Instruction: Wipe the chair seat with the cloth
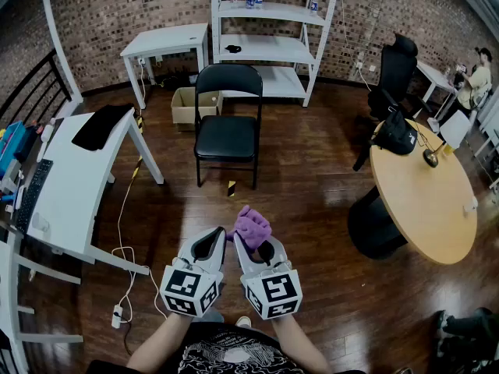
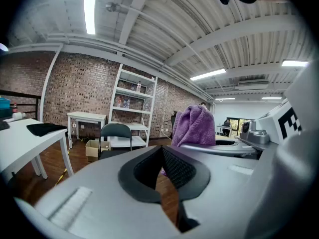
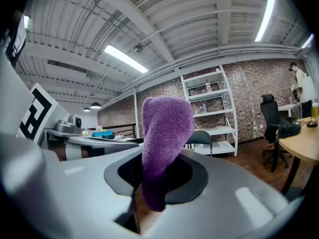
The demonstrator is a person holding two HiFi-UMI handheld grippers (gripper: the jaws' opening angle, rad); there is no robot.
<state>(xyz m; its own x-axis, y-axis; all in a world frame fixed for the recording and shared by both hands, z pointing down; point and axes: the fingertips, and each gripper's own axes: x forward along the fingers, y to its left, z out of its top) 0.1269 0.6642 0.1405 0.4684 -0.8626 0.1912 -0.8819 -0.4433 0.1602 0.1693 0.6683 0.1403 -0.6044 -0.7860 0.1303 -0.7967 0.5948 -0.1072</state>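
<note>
A black folding chair [image 1: 228,123] stands on the wooden floor ahead of me, its seat [image 1: 226,137] bare; it also shows small in the left gripper view [image 2: 115,136]. My right gripper [image 1: 251,240] is shut on a purple cloth [image 1: 252,226], which bunches up above the jaws [image 3: 164,133]. My left gripper [image 1: 216,236] sits beside it on the left, shut with nothing in it; the cloth [image 2: 194,126] rises just to its right. Both grippers are held close to my body, well short of the chair.
A white desk [image 1: 78,178] with a keyboard and a black cloth is at left. A round wooden table [image 1: 425,193] stands at right. White shelving [image 1: 269,37], a small white table [image 1: 165,45] and a cardboard box [image 1: 187,104] stand behind the chair. A person [image 1: 475,76] sits far right.
</note>
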